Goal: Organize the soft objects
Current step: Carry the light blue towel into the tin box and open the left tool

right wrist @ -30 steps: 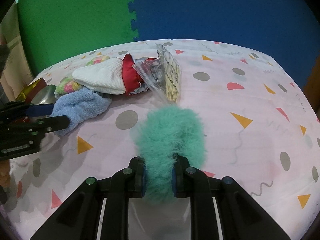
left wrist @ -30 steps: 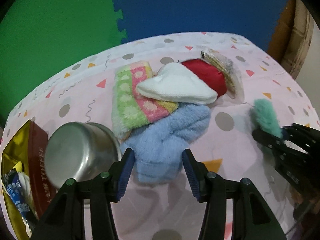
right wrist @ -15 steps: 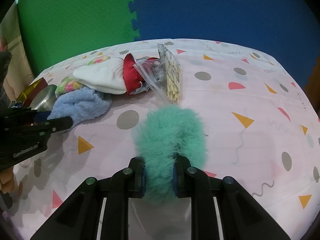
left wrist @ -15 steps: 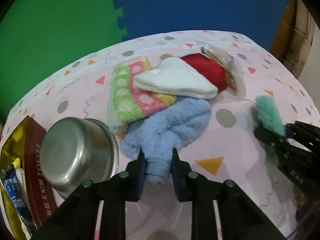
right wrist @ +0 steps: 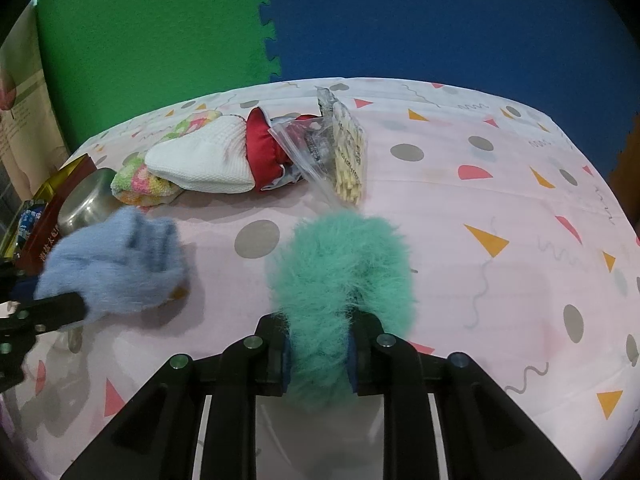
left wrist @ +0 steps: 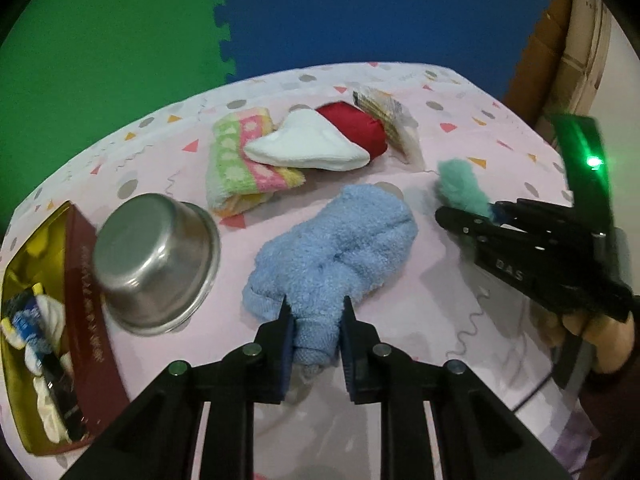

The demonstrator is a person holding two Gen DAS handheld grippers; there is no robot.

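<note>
- Far left: open toffee box (left wrist: 86,320) and steel bowl (left wrist: 156,264), neither holding any soft item.
- Centre-left: striped towel (left wrist: 240,168), white cloth (left wrist: 308,148) and red pouch (left wrist: 356,130) lie heaped and unsorted.
- Centre: left gripper (left wrist: 316,344), its jaws just closed, pinches the blue fluffy cloth (left wrist: 336,248), apart from the heap.
- Right: right gripper (right wrist: 318,354) clamps the green furry piece (right wrist: 344,264) above the cloth-covered table (right wrist: 500,184).
- Judgement: sorting barely begun; nothing placed.

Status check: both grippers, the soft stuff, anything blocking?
Left gripper just closed on blue towel. Right gripper shut on green fluffy piece. Steel bowl beside towel, not blocking.
</note>
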